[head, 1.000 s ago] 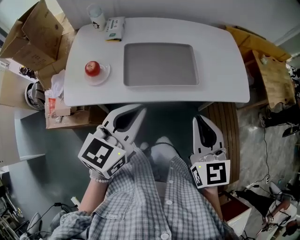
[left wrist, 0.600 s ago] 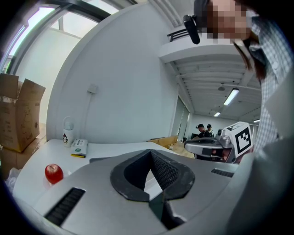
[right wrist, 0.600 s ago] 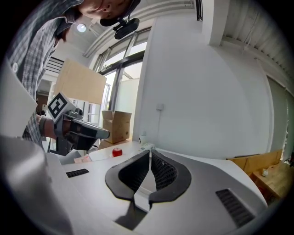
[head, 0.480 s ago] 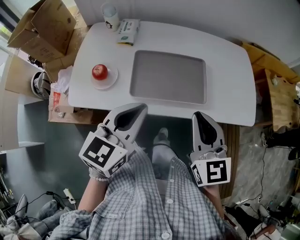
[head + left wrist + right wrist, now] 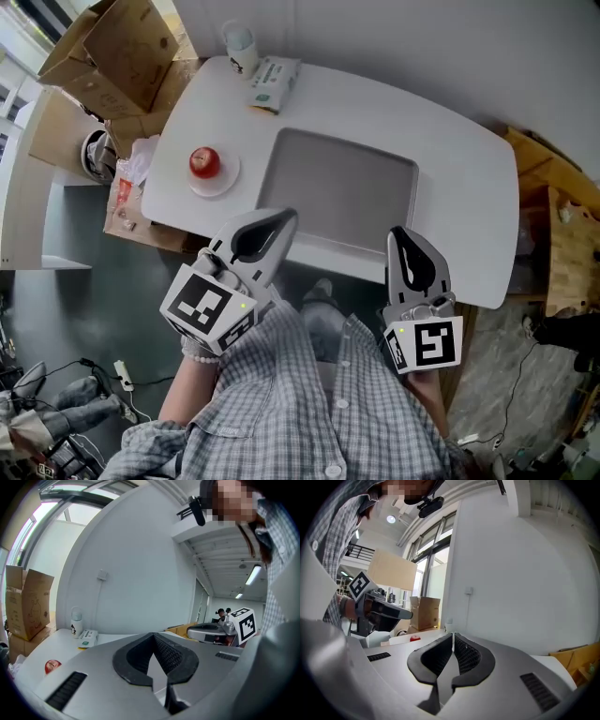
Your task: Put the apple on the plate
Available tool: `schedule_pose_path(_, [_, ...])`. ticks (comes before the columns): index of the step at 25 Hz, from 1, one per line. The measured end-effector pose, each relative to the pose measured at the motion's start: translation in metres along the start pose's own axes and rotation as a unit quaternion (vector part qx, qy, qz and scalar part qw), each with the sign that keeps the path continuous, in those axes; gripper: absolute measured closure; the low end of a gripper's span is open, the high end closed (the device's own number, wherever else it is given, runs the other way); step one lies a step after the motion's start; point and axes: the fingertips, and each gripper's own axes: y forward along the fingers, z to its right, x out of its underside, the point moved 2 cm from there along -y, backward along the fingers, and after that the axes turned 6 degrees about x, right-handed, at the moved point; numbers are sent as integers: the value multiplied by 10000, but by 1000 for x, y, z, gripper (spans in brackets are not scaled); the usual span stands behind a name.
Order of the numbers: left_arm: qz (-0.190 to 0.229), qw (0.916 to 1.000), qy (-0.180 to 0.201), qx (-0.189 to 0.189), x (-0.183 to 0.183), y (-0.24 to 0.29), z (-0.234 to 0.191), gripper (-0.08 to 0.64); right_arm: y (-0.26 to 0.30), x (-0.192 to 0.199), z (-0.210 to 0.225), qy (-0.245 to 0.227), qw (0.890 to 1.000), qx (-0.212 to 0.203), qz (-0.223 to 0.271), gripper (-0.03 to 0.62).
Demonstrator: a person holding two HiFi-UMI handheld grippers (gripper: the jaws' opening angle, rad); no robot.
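A red apple (image 5: 204, 162) rests on a small clear plate (image 5: 223, 178) near the left end of the white table (image 5: 459, 197). The apple also shows small and low at the left in the left gripper view (image 5: 52, 666) and far off in the right gripper view (image 5: 415, 638). My left gripper (image 5: 281, 222) is held close to my body, below the table's near edge, jaws shut with nothing in them. My right gripper (image 5: 401, 236) hangs likewise on the right, shut and empty. Both are well apart from the apple.
A grey tray (image 5: 342, 192) lies mid-table. A small white bottle (image 5: 240, 45) and a flat packet (image 5: 274, 71) sit at the far left corner. Cardboard boxes (image 5: 112, 52) stand on the floor left of the table, wooden furniture (image 5: 562, 234) to the right.
The head view has swung, so the table now looks tilted and shifted in frame. Both grippers hold the same place near my body, shut throughout. The apple stays on its plate.
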Motion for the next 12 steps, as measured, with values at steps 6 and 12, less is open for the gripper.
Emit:
schedule_pose_path(6, [22,9998,-102,-197,-7,24,4,552,8,4,25,57,9997,-230,33,565])
schedule_pose_path(12, [-18,9995,-97,-294,-5,32,7,552,11,14,26,65,9990,-430,-63,565])
